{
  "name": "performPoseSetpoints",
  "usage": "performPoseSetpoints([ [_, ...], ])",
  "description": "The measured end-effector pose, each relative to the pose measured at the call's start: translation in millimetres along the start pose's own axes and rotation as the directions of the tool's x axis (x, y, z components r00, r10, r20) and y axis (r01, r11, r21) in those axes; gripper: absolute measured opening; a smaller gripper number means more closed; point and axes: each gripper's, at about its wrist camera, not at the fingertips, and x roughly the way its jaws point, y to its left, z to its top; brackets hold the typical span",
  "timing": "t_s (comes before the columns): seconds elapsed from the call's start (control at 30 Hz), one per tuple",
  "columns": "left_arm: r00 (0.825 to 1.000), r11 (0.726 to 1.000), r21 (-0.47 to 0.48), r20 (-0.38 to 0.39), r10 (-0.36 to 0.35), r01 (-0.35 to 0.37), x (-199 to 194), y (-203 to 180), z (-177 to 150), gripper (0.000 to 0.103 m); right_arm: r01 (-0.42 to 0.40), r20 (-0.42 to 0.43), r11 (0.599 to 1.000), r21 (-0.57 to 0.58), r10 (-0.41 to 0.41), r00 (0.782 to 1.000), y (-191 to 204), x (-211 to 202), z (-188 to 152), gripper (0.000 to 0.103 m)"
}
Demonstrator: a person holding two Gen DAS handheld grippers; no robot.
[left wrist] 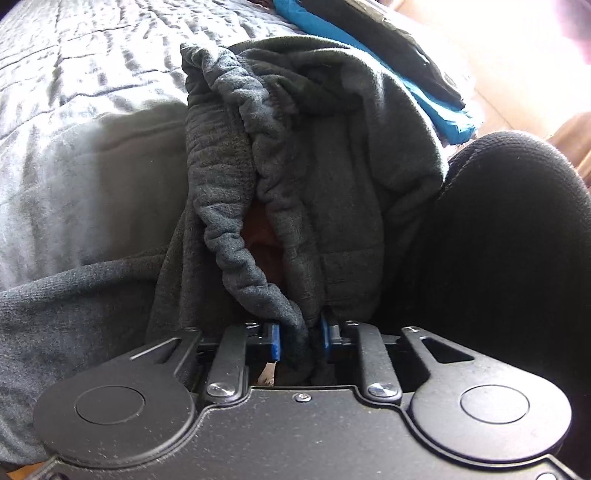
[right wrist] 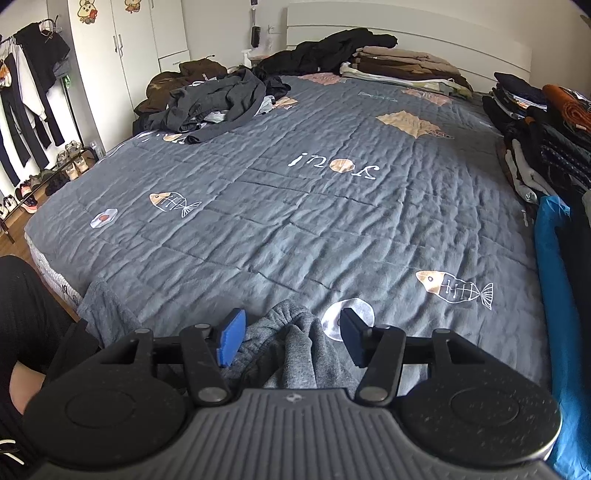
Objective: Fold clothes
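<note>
Grey quilted bedding (right wrist: 295, 206) printed with fish skeletons covers a wide bed that fills the right wrist view, with a white headboard (right wrist: 406, 26) at the far end. Heaped dark clothes (right wrist: 218, 99) lie at the far left corner of the bed, a flat stack of folded brown and beige garments (right wrist: 402, 66) sits near the headboard, and more folded piles (right wrist: 539, 136) line the right edge, with a bright blue garment (right wrist: 554, 280) nearest along that side. At far left a clothes rack (right wrist: 29, 85) holds hanging items above rows of shoes (right wrist: 48, 177) on the floor. On the near edge of the bed lies the grey sweatpants (right wrist: 295, 347), bunched up directly under the right gripper (right wrist: 291, 338); its blue pads stand apart on either side of the fabric, and no pad presses on it. In the left wrist view the left gripper (left wrist: 300, 341) is clamped on the gathered elastic waistband of the same sweatpants (left wrist: 295, 177), the cloth rising in ridged folds from between the nearly closed blue pads. A person's black sleeve (right wrist: 26, 317) shows at the left edge.
</note>
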Motion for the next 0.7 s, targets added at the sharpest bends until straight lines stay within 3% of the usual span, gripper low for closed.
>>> performPoseSetpoints([
  [0.2, 0.997, 1.0, 0.03, 0.079, 0.006, -0.008, -46, 12, 13, 0.014, 0.001, 0.018, 1.0, 0.002, -0.001, 1.0, 0, -7, 1, 0.056],
  [0.43, 0.984, 0.986, 0.138, 0.162, 0.075, -0.097, -95, 4, 58, 0.013, -0.006, 0.041, 1.0, -0.005, 0.006, 0.999, 4, -12, 8, 0.057],
  [0.57, 0.969, 0.975, 0.167, 0.221, 0.108, -0.146, -112, -7, 95, 0.012, -0.018, 0.069, 1.0, 0.0, 0.018, 0.997, 7, -14, 15, 0.057],
  [0.7, 0.945, 0.975, 0.139, 0.302, 0.126, -0.174, -131, -8, 128, 0.011, -0.031, 0.104, 0.999, 0.019, 0.029, 0.994, 6, -15, 23, 0.057],
])
